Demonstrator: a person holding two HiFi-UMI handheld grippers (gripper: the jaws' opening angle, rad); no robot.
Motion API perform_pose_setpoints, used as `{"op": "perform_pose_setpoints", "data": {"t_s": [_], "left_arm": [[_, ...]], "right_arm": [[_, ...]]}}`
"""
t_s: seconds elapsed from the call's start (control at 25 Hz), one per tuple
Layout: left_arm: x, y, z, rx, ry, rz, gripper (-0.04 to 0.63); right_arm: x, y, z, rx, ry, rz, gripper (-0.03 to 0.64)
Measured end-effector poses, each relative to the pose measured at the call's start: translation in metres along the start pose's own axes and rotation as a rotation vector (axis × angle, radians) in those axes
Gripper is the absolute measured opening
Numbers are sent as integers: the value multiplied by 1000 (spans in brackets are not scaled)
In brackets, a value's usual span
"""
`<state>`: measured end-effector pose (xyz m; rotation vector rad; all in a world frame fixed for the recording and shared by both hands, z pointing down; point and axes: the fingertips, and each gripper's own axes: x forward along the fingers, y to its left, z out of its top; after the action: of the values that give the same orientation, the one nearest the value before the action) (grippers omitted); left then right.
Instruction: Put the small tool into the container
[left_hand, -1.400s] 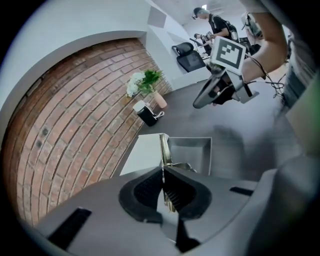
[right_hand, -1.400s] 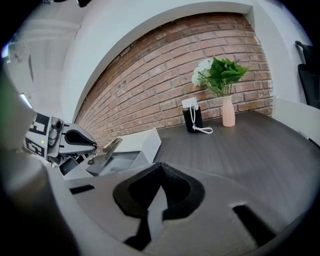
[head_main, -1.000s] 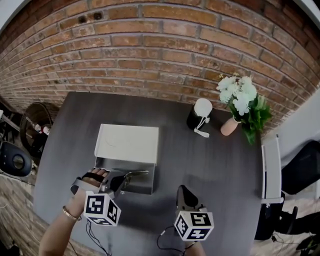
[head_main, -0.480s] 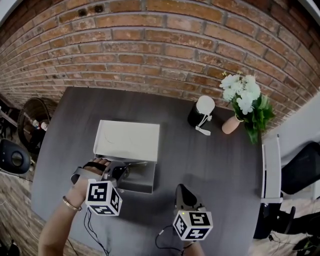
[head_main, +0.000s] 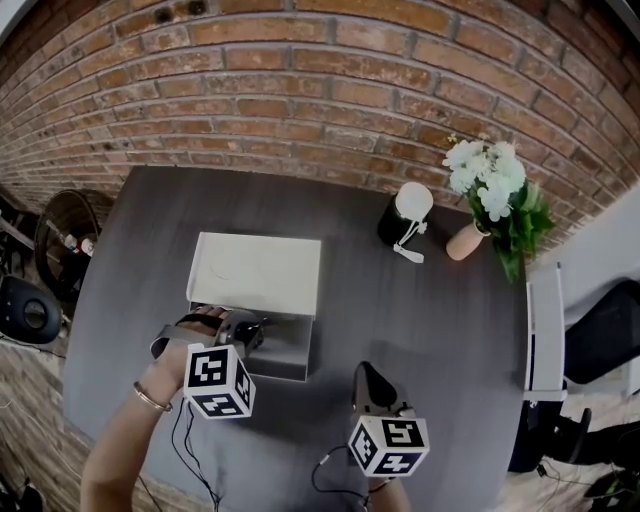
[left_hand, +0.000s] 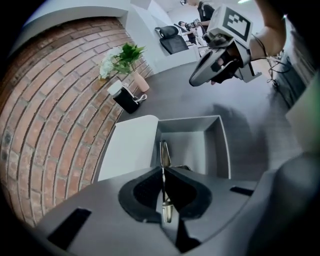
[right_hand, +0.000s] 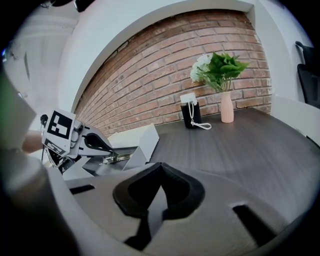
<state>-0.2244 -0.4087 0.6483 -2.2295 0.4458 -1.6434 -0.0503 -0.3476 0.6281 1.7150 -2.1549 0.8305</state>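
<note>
Table (head_main: 430, 330): dark grey top set against a brick wall (head_main: 300, 90); the work sits toward its 8 o'clock side in the head view.
Left gripper (left_hand: 163, 170): jaws pinched tight on the small tool (left_hand: 163, 152), a thin flat metal strip held edge-on.
Tool axis: runs 6 to 12 in the left gripper view, along the line the gripper points; the free end sticks out past the tips at 12.
Tool over container: that free end hangs inside the outline of the open grey container (left_hand: 223, 150), close to its 9 o'clock wall. Whether it touches the floor I cannot tell.
Coming move: probably a short lowering and a release. The strip already points into the box, so no turn looks needed.
Container contents: nothing else shows inside. A white lid (left_hand: 127, 150) lies just beside it, at 9 o'clock in this view and 12 o'clock in the head view.
Right gripper (right_hand: 161, 167): jaws together with nothing between them. It sits at the container's 4 o'clock in the head view, well apart, so the left is plainly the nearer.
Far edge: a black holder (head_main: 400, 218) and a vase of flowers (head_main: 478, 215) stand at 1 o'clock by the wall.
</note>
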Motion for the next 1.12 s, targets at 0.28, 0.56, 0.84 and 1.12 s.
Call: {"op": "perform_pose_setpoints", "data": {"t_s": [0.28, 0.56, 0.84, 1.12], "left_arm": [[1, -4, 1, -82, -8, -82, 15], [-4, -13, 3, -169, -28, -189, 91], [-9, -21, 8, -213, -30, -254, 133], [-15, -26, 12, -243, -38, -285, 132]], "right_arm": [[-2, 0, -2, 7, 6, 3, 2], [-3, -3, -2, 13, 7, 9, 2], [-6, -1, -1, 16, 3, 19, 2], [-12, -2, 0, 18, -5, 21, 2]]}}
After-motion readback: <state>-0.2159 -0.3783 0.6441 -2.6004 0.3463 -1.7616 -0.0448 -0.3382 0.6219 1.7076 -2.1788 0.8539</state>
